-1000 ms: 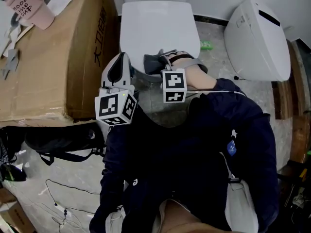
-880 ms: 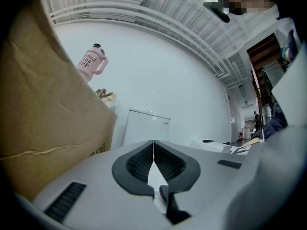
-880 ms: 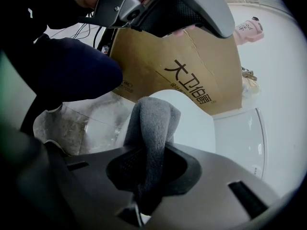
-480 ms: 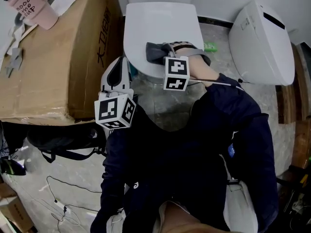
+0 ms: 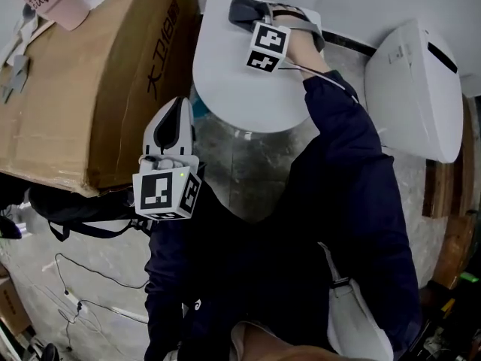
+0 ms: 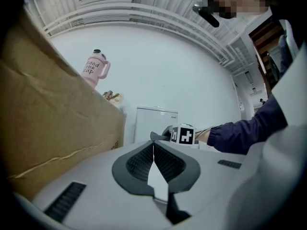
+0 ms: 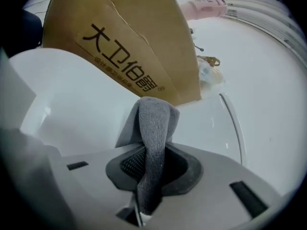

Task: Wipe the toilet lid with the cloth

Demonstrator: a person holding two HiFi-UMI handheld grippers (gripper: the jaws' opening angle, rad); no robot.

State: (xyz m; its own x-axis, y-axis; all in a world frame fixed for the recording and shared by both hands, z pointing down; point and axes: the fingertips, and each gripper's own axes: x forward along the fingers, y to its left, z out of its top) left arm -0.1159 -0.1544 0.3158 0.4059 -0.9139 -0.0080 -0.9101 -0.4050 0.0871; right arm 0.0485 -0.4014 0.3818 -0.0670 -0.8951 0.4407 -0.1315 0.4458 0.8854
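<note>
1. The right tongs (image 7: 152, 163) are closed tight on the grey fluffy cloth (image 7: 154, 121), which lies at the far edge of the white oval toilet lid (image 5: 240, 81).
2. The left tongs (image 6: 153, 153) are closed with nothing between them, near the brown cardboard box (image 5: 90, 74).

Cloth (image 5: 244, 10) on toilet lid (image 5: 233, 74) far end, cardboard box (image 5: 90, 89) to L, another fixture (image 5: 417, 89) to R.

Navy jacket sleeves (image 5: 346, 164); white left tongs (image 5: 178, 108) and right tongs (image 5: 263, 11) carry black-and-white marker cubes (image 5: 164, 194).
</note>
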